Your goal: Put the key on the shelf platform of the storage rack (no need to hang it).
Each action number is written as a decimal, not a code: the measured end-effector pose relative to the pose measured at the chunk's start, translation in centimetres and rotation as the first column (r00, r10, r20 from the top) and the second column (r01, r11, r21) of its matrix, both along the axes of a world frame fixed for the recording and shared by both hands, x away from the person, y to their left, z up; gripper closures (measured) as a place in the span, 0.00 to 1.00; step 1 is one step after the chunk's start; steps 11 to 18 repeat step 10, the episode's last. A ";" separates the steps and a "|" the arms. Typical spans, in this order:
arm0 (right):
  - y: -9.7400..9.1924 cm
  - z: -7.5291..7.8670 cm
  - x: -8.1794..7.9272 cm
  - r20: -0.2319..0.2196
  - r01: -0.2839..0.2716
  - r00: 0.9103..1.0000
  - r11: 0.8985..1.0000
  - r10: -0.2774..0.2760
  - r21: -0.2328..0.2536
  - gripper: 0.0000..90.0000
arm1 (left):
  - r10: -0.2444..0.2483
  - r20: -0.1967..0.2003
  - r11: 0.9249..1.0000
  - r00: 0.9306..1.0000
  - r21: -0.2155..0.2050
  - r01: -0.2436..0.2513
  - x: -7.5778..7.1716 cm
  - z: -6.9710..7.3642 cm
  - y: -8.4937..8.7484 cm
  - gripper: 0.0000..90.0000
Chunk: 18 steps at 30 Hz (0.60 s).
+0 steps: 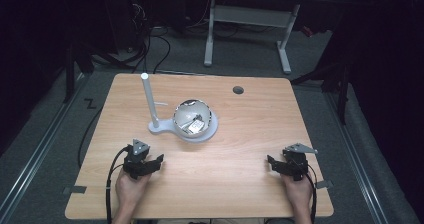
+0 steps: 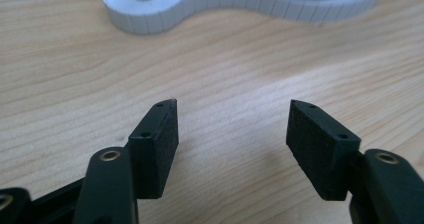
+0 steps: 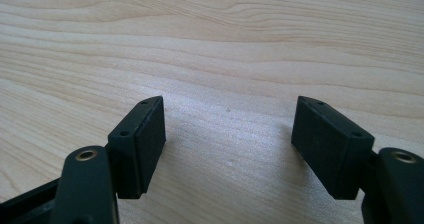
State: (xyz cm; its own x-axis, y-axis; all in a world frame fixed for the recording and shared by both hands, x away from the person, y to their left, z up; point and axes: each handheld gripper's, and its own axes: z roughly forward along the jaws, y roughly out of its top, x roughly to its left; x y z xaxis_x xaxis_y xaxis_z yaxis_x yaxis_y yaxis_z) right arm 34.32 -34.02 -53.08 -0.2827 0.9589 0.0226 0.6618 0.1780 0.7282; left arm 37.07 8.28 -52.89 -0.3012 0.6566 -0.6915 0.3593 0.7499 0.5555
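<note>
While both grippers rest low near the person's edge of the wooden table point(image 1: 250, 134), neither holds anything: the left gripper point(image 1: 148, 162) has its jaws standing wide over bare wood, as its own view confirms point(image 2: 232, 126), and the right gripper point(image 1: 281, 165) is just as wide and empty point(image 3: 227, 124). The thing nearest the left gripper is a white stand point(image 1: 192, 131) set toward the middle of the table, with an upright white post point(image 1: 149, 99) on its left lobe and a shiny bowl point(image 1: 192, 116) seated on its right lobe. Something small and pale lies inside the bowl point(image 1: 196, 127), perhaps a folded wrapper or a card; the high view is too coarse to say which. The left gripper view shows the stand's ribbed rim point(image 2: 240, 11) just ahead of the pads, near but not touching. The work seems to be at its outset, with the left hand lining up on the stand. To do this well, the person should keep the jaws wide, approach the bowl from above rather than sliding along the table into the base, and avoid knocking the slender post. The right gripper, well apart, could steady the stand's base if the bowl sticks.
</note>
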 end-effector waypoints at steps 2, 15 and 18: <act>0.0 0.0 0.0 0.000 0.000 1.000 1.000 0.000 -0.001 0.34 | 0.005 0.009 1.000 1.000 0.003 -0.005 -0.2 -0.5 -0.3 0.41; 0.1 0.0 0.0 0.000 0.000 1.000 1.000 0.000 -0.004 0.33 | 0.018 0.026 1.000 1.000 -0.012 -0.017 -0.5 -0.6 -0.4 0.39; 0.1 0.0 0.0 0.000 0.000 1.000 1.000 0.000 -0.004 0.33 | 0.018 0.026 1.000 1.000 -0.012 -0.017 -0.5 -0.6 -0.4 0.39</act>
